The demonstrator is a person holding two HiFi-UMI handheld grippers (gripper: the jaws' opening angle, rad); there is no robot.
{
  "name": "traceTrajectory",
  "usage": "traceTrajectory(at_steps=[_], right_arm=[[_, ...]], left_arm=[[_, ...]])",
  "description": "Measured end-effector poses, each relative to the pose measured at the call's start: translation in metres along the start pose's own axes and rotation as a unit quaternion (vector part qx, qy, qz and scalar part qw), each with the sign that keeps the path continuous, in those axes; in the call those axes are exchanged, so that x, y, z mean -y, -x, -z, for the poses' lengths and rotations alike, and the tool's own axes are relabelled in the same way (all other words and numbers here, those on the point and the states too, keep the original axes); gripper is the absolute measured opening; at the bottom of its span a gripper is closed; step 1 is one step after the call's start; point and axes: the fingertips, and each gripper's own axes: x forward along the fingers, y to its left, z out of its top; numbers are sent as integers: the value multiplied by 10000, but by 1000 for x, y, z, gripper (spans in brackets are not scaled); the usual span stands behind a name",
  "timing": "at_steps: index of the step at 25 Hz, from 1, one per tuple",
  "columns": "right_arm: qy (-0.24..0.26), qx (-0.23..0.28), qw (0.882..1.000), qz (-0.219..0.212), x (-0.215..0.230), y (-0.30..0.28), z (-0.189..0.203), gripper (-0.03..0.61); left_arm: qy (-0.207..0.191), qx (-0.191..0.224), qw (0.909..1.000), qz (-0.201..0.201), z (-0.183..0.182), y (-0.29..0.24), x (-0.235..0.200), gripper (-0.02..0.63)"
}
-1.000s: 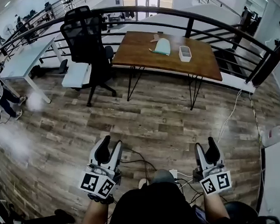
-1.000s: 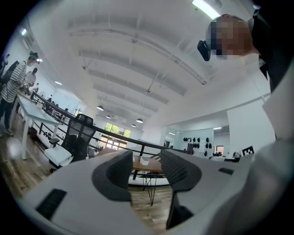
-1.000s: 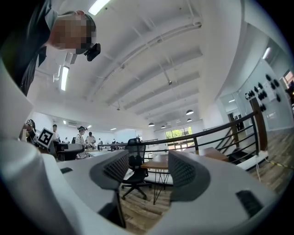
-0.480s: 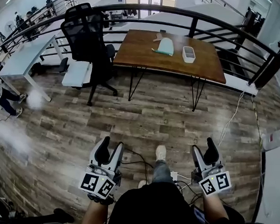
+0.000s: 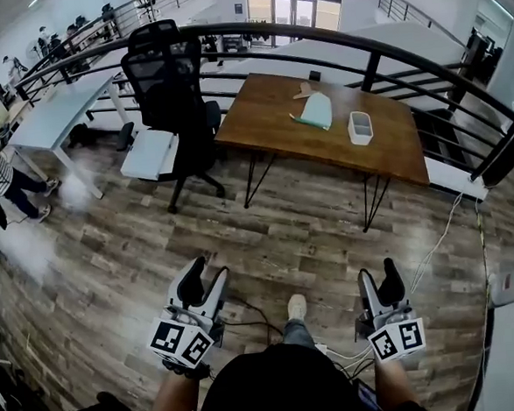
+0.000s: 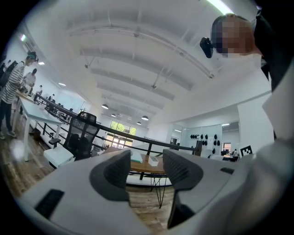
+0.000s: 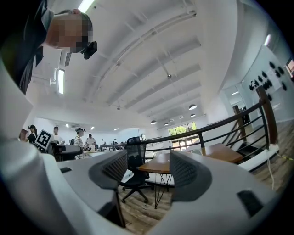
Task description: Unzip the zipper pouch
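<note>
left hand-held gripper [image 5: 205,278] held low, well short of the tabletop [image 5: 260,125], pointing level toward it. released: jaws wide apart, just been opening, nothing between them. right hand-held gripper [image 5: 378,278] likewise well short of the tabletop, also released, jaws apart and just been closing a little, nothing between them either. zipper pouch [image 5: 318,110], pale teal, lying flat on the tabletop around its middle, toward the far edge, untouched; zip too small to read. white box [image 5: 360,128] on the tabletop just right of the pouch, apart from it. small tan thing [image 5: 306,90] at the tabletop's far edge, just beyond the pouch. black office chair [image 5: 171,83] standing at the tabletop's left end. black railing [image 5: 404,54] curving behind the tabletop. shoe [image 5: 296,307] on the wood floor [image 5: 267,226] on the tabletop's near side.
</note>
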Motion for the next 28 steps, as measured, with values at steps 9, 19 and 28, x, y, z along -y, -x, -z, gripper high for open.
traceTrajectory(at_steps=[9,19,28], right_arm=[[0,32,10000,51,83,-71,-13,251],[192,-8,9997,171,165,-121,-32,235],[256,29,9995,185,196,-144,-38,229]], left_arm=[[-120,-3,9999,23,-7,-115,-2,213],[-123,98,9999,72,-8,-229,6,213],[-83,162,9998,3,-4,-272,-2,213]])
